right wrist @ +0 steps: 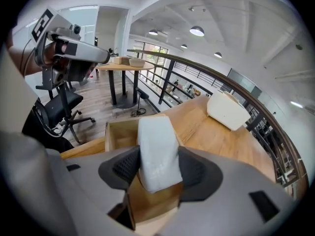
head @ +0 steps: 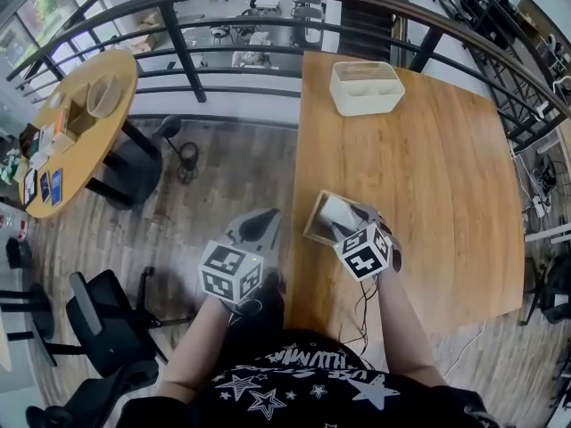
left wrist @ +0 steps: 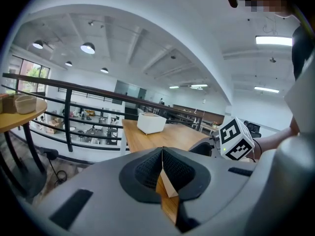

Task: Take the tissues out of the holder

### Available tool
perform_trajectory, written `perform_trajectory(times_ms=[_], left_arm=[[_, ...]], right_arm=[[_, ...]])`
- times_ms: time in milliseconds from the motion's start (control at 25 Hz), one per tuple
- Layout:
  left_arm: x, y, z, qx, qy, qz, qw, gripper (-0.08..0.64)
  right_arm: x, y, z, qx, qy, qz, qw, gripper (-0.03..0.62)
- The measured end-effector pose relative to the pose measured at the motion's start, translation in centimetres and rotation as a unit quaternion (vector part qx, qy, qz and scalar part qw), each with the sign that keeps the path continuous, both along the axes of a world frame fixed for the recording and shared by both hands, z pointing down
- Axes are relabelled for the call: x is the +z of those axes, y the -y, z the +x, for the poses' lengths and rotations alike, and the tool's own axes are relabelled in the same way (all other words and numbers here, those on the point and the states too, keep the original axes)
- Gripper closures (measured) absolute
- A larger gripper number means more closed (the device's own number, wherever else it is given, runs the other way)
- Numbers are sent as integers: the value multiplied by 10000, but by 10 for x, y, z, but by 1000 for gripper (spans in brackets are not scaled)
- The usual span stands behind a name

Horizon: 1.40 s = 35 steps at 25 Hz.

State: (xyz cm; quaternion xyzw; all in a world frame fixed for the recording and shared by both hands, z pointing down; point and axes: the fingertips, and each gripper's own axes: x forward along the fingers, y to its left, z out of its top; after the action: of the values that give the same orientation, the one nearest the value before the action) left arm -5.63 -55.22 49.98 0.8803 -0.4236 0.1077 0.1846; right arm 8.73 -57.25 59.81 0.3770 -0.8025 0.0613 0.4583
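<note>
A shallow wooden holder lies near the front left edge of the long wooden table. A white tissue pack stands tilted in the holder, its top leaning away from me. My right gripper has both pads pressed on the sides of the pack; in the head view this gripper sits over the holder. My left gripper hangs left of the table edge, above the floor. In the left gripper view its jaws meet with nothing between them.
A white rectangular container stands at the table's far end. A dark railing runs behind the table. A round wooden table with small items is at the left, and an office chair below it.
</note>
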Motion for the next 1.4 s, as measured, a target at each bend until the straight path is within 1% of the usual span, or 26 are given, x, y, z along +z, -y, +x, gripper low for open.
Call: perform_trajectory(times_ms=[240,400,680,880,1000,1160,1280,1400], left_arm=[[-9,-25,0,-137,52,69,9999,546],[-16,-41,5,-223,50,143,9996,546],[-29,-78,23,-387,26,292,9988,546],[-36,-109,42,-416,60,373,9984,546],[-36,-127,48,-447,87,391,9982,546],[-24,-150,53,-471,157,290,9983,546],[-24,-166,62,-440,269,231,9984,546],[-29,-176,73,-410,332,269,9982,546]], right_arm=[[-23,-11,3,-6,176,258,9995,348],[-45,-23,4,-92,399,486,9980,348],[-89,-58,20,-142,876,916,9918,348],[-109,-90,37,-136,1063,1144,9876,348],[-113,-110,44,-111,1198,1146,9861,348],[-111,-134,49,15,1576,1074,9816,348],[-108,-147,59,95,1673,1091,9798,348],[-102,-158,72,249,1766,1069,9781,348]])
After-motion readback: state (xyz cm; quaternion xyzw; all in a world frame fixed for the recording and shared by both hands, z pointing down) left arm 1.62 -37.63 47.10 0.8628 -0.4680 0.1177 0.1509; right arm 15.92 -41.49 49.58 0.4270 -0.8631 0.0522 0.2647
